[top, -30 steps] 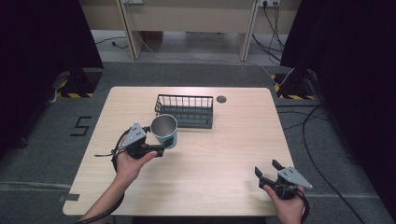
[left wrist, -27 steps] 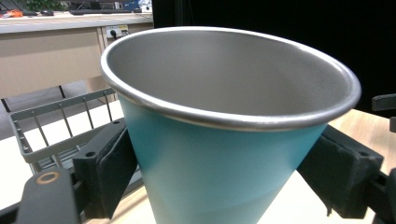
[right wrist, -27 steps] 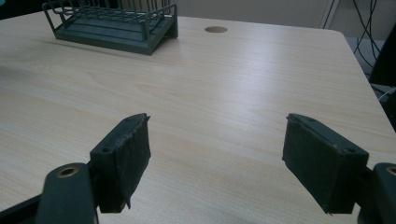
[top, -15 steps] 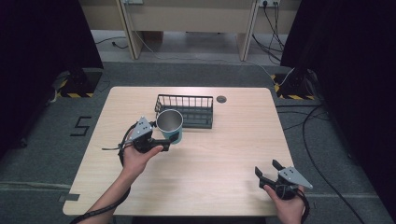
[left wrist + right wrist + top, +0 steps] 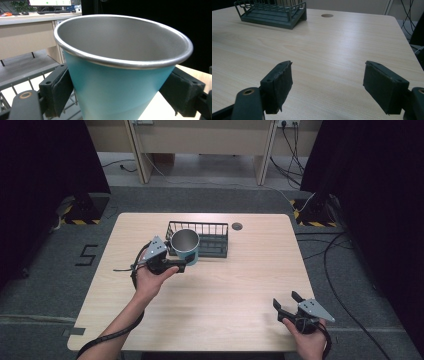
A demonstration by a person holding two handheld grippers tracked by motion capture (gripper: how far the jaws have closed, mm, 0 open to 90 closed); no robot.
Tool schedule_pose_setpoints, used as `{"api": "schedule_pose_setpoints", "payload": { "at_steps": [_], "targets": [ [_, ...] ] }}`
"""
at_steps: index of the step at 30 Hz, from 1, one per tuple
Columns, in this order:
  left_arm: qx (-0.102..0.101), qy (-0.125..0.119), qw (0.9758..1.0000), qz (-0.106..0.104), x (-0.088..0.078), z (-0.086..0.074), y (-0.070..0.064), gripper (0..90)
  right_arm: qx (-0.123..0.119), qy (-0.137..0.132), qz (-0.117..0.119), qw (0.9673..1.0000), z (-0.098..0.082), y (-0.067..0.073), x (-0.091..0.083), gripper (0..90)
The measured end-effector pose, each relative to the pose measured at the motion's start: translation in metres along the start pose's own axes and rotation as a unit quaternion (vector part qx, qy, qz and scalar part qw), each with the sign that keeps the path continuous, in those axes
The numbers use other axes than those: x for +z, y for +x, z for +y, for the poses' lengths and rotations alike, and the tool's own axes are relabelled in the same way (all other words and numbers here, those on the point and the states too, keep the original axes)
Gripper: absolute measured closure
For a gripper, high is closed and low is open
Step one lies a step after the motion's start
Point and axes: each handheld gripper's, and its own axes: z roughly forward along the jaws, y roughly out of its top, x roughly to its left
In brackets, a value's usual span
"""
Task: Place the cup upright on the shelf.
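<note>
Left gripper (image 5: 181, 264): jaws clamped on teal cup (image 5: 185, 247), pads flat against both sides of tapered wall. Cup upright, brushed-metal interior, rolled steel rim, held at front-left corner of dark wire basket (image 5: 212, 240). Right gripper (image 5: 286, 304): jaws wide apart, empty, above pale woodgrain table (image 5: 240, 280).

The table (image 5: 235, 285) has a light wood-grain top with rounded corners and stands on grey carpeted floor (image 5: 350, 285). A dark wire rack (image 5: 212, 240) sits directly on it toward the far edge, near the middle. Just right of the rack, a small round hole (image 5: 237, 226) is set into the tabletop near that far edge.
</note>
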Motion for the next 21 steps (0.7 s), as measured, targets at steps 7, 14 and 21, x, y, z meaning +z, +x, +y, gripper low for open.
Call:
{"api": "schedule_pose_setpoints", "payload": {
  "at_steps": [7, 14, 21],
  "targets": [
    [0.001, 0.0, 1.0, 0.004, 0.009, 0.006, 0.004, 16.2, 0.001, 0.001, 0.0, 1.0, 0.0, 0.0, 0.0, 24.0],
    [-0.001, -0.002, 1.0, 0.006, 0.017, 0.01, 0.008, 16.2, 0.004, 0.002, 0.0, 1.0, 0.0, 0.0, 0.0, 24.0],
    [-0.006, -0.002, 0.9999, 0.009, 0.023, 0.012, 0.012, 16.2, 0.004, 0.002, 0.0, 1.0, -0.001, -0.001, 0.001, 24.0]
  ]
}}
